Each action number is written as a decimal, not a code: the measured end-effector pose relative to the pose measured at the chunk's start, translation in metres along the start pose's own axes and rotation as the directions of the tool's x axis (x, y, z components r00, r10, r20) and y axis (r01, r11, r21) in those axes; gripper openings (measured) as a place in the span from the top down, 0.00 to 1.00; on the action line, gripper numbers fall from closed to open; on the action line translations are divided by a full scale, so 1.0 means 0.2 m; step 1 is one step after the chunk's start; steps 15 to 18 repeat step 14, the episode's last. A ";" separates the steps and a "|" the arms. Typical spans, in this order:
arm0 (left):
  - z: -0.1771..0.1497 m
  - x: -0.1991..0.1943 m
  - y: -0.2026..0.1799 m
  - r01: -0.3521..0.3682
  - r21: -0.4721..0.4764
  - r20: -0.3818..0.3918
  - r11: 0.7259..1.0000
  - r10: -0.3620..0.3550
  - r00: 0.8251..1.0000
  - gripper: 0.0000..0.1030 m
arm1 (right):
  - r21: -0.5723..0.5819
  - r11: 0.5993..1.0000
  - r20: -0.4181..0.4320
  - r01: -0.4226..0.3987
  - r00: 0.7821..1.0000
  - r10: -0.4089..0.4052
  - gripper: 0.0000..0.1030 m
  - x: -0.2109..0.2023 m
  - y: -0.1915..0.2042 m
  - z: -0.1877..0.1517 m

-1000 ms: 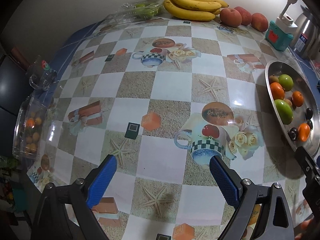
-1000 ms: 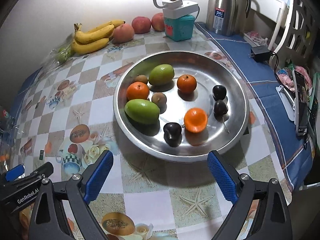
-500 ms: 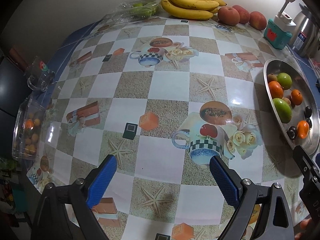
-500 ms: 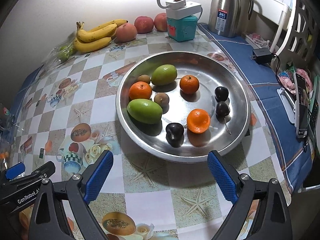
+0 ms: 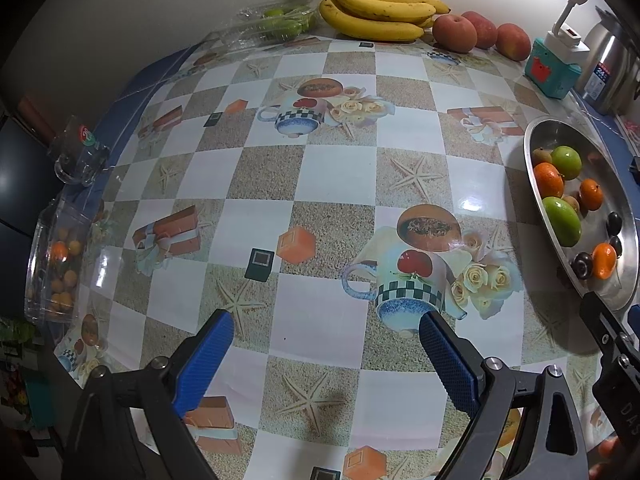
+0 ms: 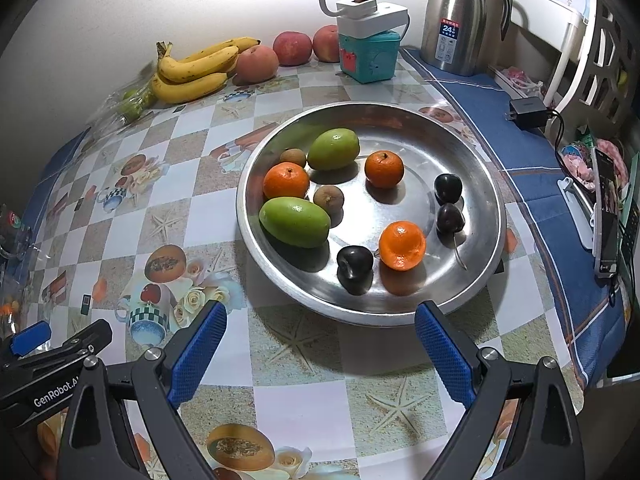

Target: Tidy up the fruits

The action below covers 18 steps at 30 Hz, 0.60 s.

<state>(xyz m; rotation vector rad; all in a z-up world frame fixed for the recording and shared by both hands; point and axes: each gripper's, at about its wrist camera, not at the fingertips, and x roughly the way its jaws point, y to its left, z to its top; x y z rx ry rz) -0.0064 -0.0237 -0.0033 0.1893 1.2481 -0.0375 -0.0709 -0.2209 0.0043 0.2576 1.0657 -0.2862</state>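
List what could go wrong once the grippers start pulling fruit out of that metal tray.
Likely risks:
1. The fruit lies loose in the steel tray; nudging one orange may roll it into the dark plums.
2. The right gripper, open, must clear the tray's raised rim.
3. The left gripper, open, sits close beside the right; they could collide.

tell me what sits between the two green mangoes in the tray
In the right wrist view, an orange and two small brown fruits lie between the mangoes in the tray.
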 end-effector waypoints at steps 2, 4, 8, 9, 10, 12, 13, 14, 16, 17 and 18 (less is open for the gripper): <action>0.00 0.00 0.00 0.001 -0.002 0.000 1.000 -0.001 1.000 0.07 | 0.001 1.000 -0.002 0.000 1.000 0.000 0.07 0.00 0.00 0.00; 0.00 0.00 0.00 0.004 -0.003 -0.001 1.000 -0.004 1.000 0.07 | 0.002 1.000 -0.001 0.000 1.000 0.000 0.07 0.00 0.00 0.00; -0.01 -0.03 0.02 -0.007 -0.009 0.036 1.000 0.008 0.999 0.07 | 0.001 1.000 -0.003 -0.002 1.000 0.002 0.07 0.00 0.00 0.00; -0.01 -0.04 0.02 -0.009 -0.011 0.042 1.000 0.009 0.999 0.07 | 0.001 1.000 -0.004 -0.003 1.000 0.003 0.07 0.00 0.00 0.00; -0.01 -0.04 0.02 -0.008 -0.014 0.043 1.000 0.008 0.999 0.07 | 0.000 1.000 -0.004 -0.002 1.000 0.002 0.07 0.00 0.00 0.00; 0.00 -0.04 0.03 -0.007 -0.021 0.037 1.000 0.007 0.999 0.07 | 0.001 1.000 -0.004 -0.003 1.000 0.003 0.07 0.00 0.00 0.00; 0.00 -0.04 0.04 -0.005 -0.024 0.036 1.000 0.006 0.999 0.07 | 0.001 1.000 -0.004 -0.003 1.000 0.003 0.07 0.00 0.00 0.00; 0.00 -0.04 0.04 -0.002 -0.027 0.037 1.000 0.003 0.999 0.07 | 0.001 1.000 -0.004 -0.003 1.000 0.003 0.07 0.00 0.00 0.00; 0.00 -0.04 0.04 -0.002 -0.027 0.037 1.000 0.003 0.999 0.07 | 0.001 1.000 -0.004 -0.003 1.000 0.003 0.07 0.00 0.00 0.00; 0.00 -0.04 0.04 -0.002 -0.027 0.037 1.000 0.003 0.999 0.07 | 0.001 1.000 -0.004 -0.003 1.000 0.003 0.07 0.00 0.00 0.00; 0.00 -0.04 0.04 -0.002 -0.027 0.037 1.000 0.003 0.999 0.07 | 0.001 1.000 -0.004 -0.003 1.000 0.003 0.07 0.00 0.00 0.00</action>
